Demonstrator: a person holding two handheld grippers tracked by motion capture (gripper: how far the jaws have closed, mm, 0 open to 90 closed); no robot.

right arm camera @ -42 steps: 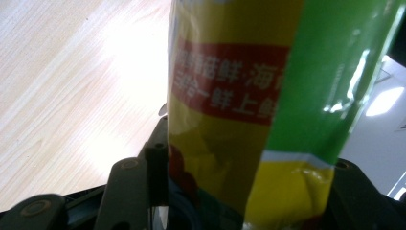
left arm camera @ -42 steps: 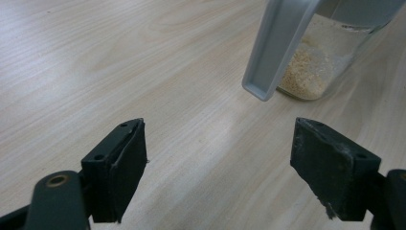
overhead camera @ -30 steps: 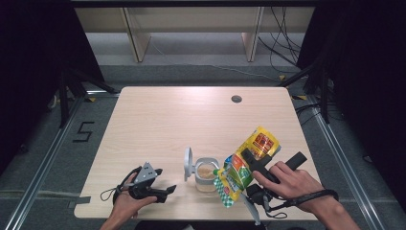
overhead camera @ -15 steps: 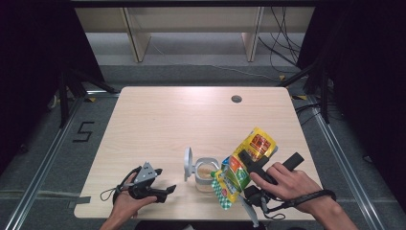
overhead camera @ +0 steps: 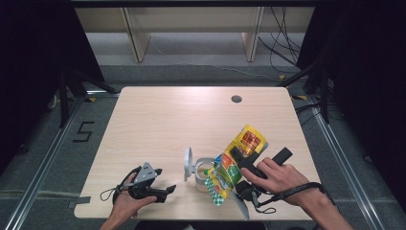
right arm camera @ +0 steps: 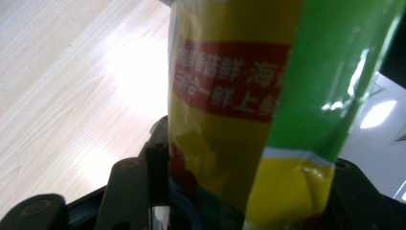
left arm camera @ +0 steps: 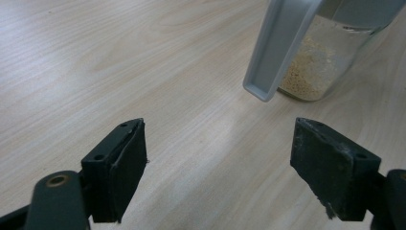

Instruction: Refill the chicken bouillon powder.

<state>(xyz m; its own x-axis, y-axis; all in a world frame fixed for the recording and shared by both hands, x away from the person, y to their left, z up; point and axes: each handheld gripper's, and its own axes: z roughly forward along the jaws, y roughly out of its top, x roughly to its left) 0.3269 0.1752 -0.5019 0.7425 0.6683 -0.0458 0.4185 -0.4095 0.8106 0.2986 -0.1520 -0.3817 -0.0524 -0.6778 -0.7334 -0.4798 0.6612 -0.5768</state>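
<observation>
With the right gripper (overhead camera: 234,173) clamped on the tilted yellow-and-green foil pouch (overhead camera: 233,160) at five o'clock of the table, granules could spill past the clear glass jar (overhead camera: 203,171), while the left gripper (overhead camera: 165,190) idles, jaws apart.

Beyond the glass jar (overhead camera: 203,173), toward the far edge, the table (overhead camera: 191,120) is left bare for passage. Right of the jar, the way is blocked by the tilted yellow-green pouch (overhead camera: 234,160). Left of it, passage is narrowed by the jar's raised grey lid (overhead camera: 188,163).
</observation>
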